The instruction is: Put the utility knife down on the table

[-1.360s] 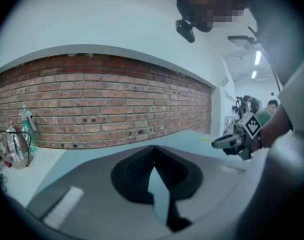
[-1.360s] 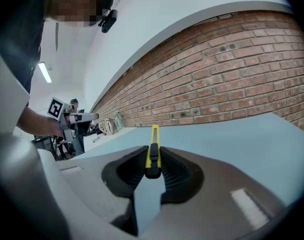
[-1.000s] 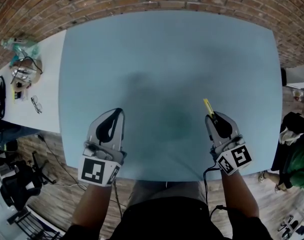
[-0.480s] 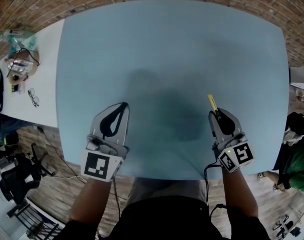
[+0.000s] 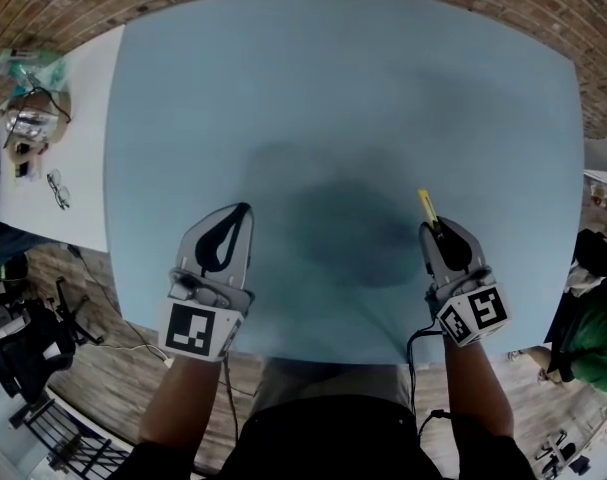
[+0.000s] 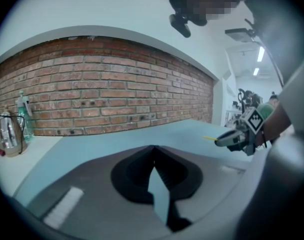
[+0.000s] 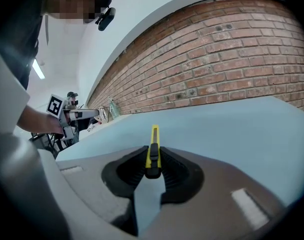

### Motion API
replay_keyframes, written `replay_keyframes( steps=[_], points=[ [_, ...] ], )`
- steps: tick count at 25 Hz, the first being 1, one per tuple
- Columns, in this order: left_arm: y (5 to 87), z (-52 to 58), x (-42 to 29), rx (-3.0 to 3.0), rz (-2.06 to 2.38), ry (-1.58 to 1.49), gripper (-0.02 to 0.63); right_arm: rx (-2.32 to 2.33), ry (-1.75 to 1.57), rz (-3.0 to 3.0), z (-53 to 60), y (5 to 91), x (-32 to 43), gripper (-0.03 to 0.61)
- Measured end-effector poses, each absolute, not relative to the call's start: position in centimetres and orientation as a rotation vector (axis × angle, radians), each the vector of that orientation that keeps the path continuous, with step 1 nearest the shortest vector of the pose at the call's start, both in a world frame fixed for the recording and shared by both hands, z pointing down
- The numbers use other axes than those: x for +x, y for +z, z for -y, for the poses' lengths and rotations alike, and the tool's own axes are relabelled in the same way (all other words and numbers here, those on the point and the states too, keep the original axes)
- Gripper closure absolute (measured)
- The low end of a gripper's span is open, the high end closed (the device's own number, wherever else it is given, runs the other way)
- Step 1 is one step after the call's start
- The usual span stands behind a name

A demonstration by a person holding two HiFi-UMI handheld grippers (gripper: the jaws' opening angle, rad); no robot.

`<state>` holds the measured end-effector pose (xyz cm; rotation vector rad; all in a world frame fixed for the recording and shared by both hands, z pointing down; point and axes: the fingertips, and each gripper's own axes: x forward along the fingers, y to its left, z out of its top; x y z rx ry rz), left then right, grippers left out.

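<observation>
Above the near part of the table (image 5: pixel 333 98), the right gripper (image 5: pixel 433 232) grips the knife (image 5: pixel 424 206), yellow tip forward, apparently clear of the surface. The left gripper (image 5: pixel 242 211) has its jaws together and empty. Lowering and release both appear to remain.

Utility knife (image 5: pixel 425 206) partly hidden between jaws

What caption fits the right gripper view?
Right gripper clamps a yellow utility knife over the blue table.
</observation>
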<state>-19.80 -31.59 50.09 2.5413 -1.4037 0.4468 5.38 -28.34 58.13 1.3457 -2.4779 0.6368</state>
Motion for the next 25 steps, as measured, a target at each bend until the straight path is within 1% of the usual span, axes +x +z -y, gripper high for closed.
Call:
replay_keyframes(
  steps=[11, 15, 20, 25],
  points=[
    [51.4, 31.7, -19.8, 2.594, 1.369, 0.481, 0.611, 1.262, 0.592, 2.449, 28.8, 59.7, 4.5, 0.505],
    [50.7, 32.0, -19.3, 2.516, 1.379, 0.430, 0.612, 1.262, 0.606, 2.432, 29.0, 60.2, 4.5, 0.505],
    [51.4, 31.8, -20.3, 2.596, 1.369, 0.509, 0.612, 1.224, 0.596, 2.415, 29.0, 60.9, 4.0, 0.505],
    [51.2, 31.9, -19.9, 2.551, 1.378, 0.486, 0.612, 1.200, 0.562, 2.396, 29.2, 61.3, 3.7, 0.505]
  ],
)
